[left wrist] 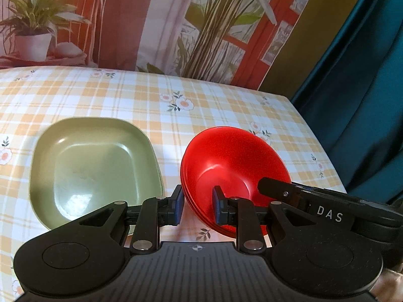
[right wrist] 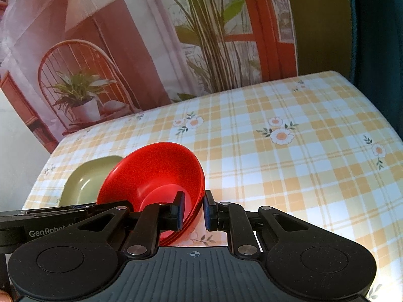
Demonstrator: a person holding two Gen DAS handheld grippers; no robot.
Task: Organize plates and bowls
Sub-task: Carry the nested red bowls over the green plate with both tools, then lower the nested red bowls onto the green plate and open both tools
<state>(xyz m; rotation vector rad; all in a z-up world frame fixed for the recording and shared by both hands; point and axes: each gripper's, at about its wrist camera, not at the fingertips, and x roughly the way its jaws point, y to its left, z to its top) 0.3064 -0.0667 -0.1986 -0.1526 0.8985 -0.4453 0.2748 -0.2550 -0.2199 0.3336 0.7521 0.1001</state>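
Observation:
A stack of red bowls [left wrist: 234,166] stands on the checked tablecloth, right of a green square plate [left wrist: 95,166]. My left gripper [left wrist: 197,205] has its jaws on either side of the stack's left rim, one pad inside and one outside, closed on it. My right gripper [right wrist: 192,209] grips the same red bowl stack [right wrist: 156,173] at its right rim, one pad inside and one outside. The green plate [right wrist: 85,183] shows behind the stack in the right wrist view. The right gripper's body [left wrist: 327,209] reaches in from the right in the left wrist view.
The table [left wrist: 176,95] carries a yellow checked cloth with flowers. Its right edge [left wrist: 325,146] drops off to dark teal fabric [left wrist: 365,100]. A printed backdrop [left wrist: 176,25] with plants stands behind the far edge.

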